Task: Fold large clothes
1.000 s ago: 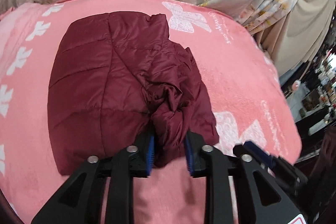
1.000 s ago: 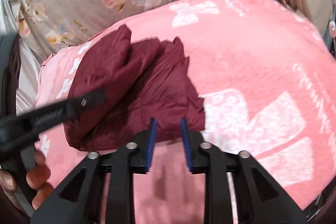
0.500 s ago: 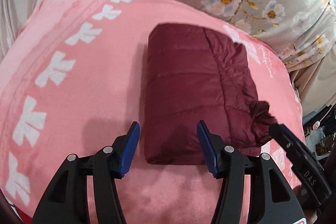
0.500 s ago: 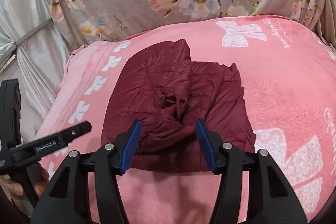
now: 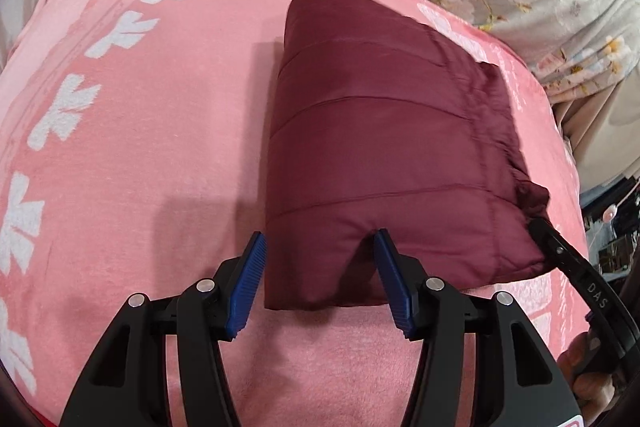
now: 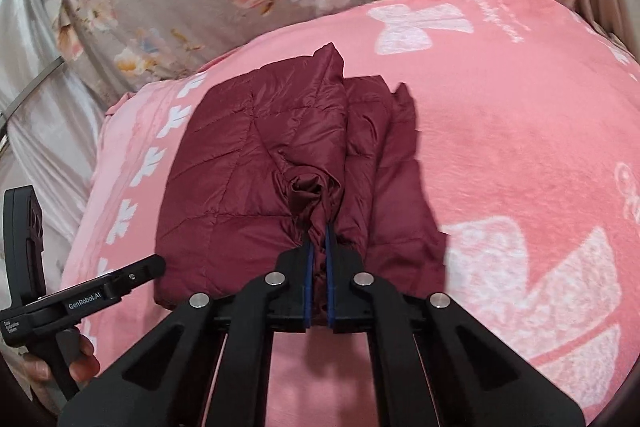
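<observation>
1. My left claw (image 5: 320, 267) stands apart, straddling the near corner of the jacket (image 5: 384, 155); one finger dents its edge, nothing clamped.
2. My right claw (image 6: 319, 247) is pinched together on a bunched bit of the jacket (image 6: 256, 179).
3. The maroon quilted jacket lies on the pink blanket (image 5: 140, 127), already a compact, puffy rectangle.
4. I judge folding nearly done; the loose layers on the right side need tucking.

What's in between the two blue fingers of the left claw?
The near corner of the folded maroon jacket sits between the left claw's open fingers; the left wrist view shows it.
</observation>
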A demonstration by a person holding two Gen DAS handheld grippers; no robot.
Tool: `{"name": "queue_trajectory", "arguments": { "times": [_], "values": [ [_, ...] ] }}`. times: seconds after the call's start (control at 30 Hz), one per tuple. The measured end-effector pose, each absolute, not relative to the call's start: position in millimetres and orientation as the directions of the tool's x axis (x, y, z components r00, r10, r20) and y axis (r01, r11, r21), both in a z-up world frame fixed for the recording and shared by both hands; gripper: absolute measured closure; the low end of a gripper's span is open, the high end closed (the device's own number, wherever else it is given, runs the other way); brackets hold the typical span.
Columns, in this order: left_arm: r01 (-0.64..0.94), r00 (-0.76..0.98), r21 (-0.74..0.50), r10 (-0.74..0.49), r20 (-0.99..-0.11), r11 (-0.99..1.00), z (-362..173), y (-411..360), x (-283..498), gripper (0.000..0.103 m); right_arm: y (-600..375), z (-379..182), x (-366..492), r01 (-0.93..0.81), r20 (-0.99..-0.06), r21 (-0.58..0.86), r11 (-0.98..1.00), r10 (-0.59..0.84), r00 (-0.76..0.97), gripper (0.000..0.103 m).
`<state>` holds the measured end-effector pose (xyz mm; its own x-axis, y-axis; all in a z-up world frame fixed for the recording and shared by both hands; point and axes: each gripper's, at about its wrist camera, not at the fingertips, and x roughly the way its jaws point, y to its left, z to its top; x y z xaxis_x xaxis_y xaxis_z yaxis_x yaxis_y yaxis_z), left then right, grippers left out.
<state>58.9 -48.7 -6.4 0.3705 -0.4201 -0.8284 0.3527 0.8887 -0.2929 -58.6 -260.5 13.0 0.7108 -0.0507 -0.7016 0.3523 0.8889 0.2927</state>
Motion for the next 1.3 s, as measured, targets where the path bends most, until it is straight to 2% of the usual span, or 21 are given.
{"name": "queue_trajectory", "arguments": {
  "times": [0.13,0.37,0.73,1.1,1.2,1.3],
  "values": [
    [0.381,0.346,-0.267,-0.405,-0.846,0.885,-20,-67,57,0.049,-273,-5,-66,0.4,-0.74,0.261,0.879,-0.084,0.667,0.1],
    [0.427,0.383,-0.138,-0.317,-0.867,0.894,-34,-90,48,0.048,-280,-39,-62,0.426,-0.784,0.245,0.871,-0.081,0.615,0.099],
    [0.439,0.419,-0.054,-0.257,-0.871,0.897,-49,-105,50,0.038,-283,-58,-54,0.426,-0.794,0.257,0.867,-0.062,0.605,0.099],
    [0.427,0.383,-0.136,-0.315,-0.868,0.894,-65,-100,66,0.034,-285,-65,-55,0.413,-0.773,0.286,0.865,-0.046,0.633,0.099],
    [0.424,0.354,-0.183,-0.348,-0.868,0.887,-58,-89,68,0.037,-299,-51,-67,0.442,-0.778,0.346,0.827,-0.01,0.628,0.096],
    [0.413,0.372,-0.21,-0.375,-0.849,0.886,-38,-69,68,0.041,-308,-21,-79,0.466,-0.753,0.327,0.822,-0.071,0.654,0.089]
  ]
}}
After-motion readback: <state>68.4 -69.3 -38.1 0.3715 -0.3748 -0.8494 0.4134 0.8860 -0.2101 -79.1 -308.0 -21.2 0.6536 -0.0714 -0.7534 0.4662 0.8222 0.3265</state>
